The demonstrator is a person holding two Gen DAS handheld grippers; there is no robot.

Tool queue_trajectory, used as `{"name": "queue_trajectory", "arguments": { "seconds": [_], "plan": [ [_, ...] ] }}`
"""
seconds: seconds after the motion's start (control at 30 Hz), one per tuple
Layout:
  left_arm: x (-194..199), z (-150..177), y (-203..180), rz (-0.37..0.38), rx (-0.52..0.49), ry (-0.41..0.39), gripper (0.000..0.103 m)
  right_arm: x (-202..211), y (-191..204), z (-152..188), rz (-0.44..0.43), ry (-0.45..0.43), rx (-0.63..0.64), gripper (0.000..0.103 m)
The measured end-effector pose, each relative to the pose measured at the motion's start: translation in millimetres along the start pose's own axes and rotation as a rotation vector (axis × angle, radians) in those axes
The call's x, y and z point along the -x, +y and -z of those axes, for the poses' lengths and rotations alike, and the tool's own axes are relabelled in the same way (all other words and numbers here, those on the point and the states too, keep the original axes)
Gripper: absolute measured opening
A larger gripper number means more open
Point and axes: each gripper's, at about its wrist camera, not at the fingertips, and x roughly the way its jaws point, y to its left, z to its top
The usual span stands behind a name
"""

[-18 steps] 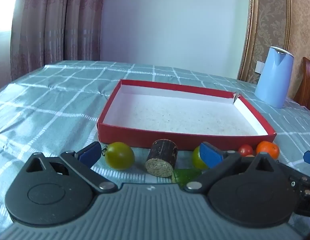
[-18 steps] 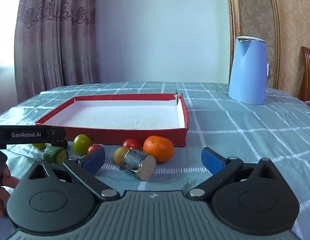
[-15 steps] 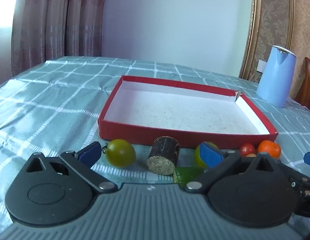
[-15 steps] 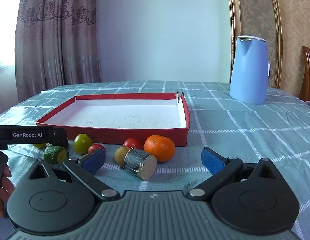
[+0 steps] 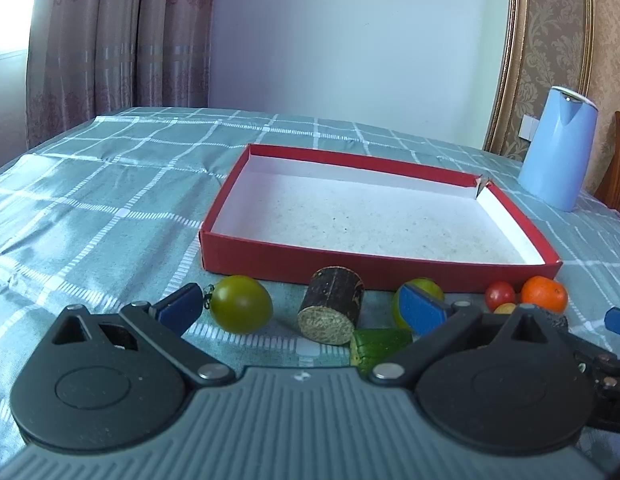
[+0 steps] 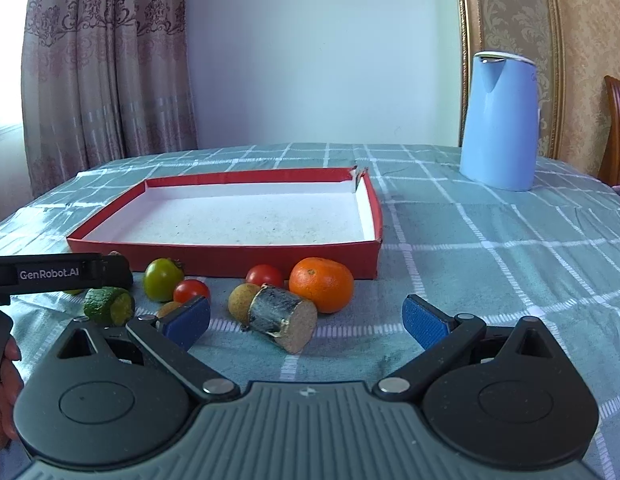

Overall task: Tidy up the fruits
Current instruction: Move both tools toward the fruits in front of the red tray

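Both jaws standing wide, gripping nothing. Left gripper is hovering over the dark bark-skinned cut cylinder, lying between its pads. Right gripper is facing a round orange mandarin just ahead. Shallow red cardboard tray is sitting empty beyond. Advice: centre pads on flanks, close gently.
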Motion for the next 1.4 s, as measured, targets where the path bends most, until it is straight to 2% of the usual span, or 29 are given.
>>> {"name": "queue_trajectory", "arguments": {
  "seconds": [0.13, 0.47, 0.57, 0.63, 0.87, 1.0, 1.2, 1.33, 1.4],
  "plan": [
    [-3, 0, 1, 0.001, 0.004, 0.022, 0.103, -2, 2, -1, 0.018, 0.017, 0.003, 0.103],
    [-4, 1, 2, 0.01, 0.018, 0.033, 0.103, -4, 4, -1, -0.006, 0.027, -0.001, 0.1],
    [-5, 1, 2, 0.009, 0.019, 0.036, 0.103, -6, 6, -1, -0.017, 0.041, 0.002, 0.095],
    [-5, 1, 1, 0.011, 0.021, 0.05, 0.103, -9, 8, -1, -0.031, 0.059, 0.002, 0.087],
    [-5, 1, 1, 0.016, 0.02, 0.039, 0.103, -15, 10, -1, -0.034, 0.081, -0.01, 0.085],
    [-6, 0, 2, 0.021, 0.031, 0.052, 0.103, -20, 9, -1, -0.044, 0.107, -0.022, 0.078],
    [-5, 0, 2, 0.022, 0.032, 0.058, 0.103, -23, 8, -1, -0.034, 0.119, -0.034, 0.078],
    [-5, 0, 2, 0.025, 0.032, 0.06, 0.103, -28, 8, -3, -0.024, 0.133, -0.036, 0.064],
    [-5, 0, 2, 0.026, 0.033, 0.058, 0.103, -29, 6, -4, -0.031, 0.133, -0.037, 0.061]
  ]
}}
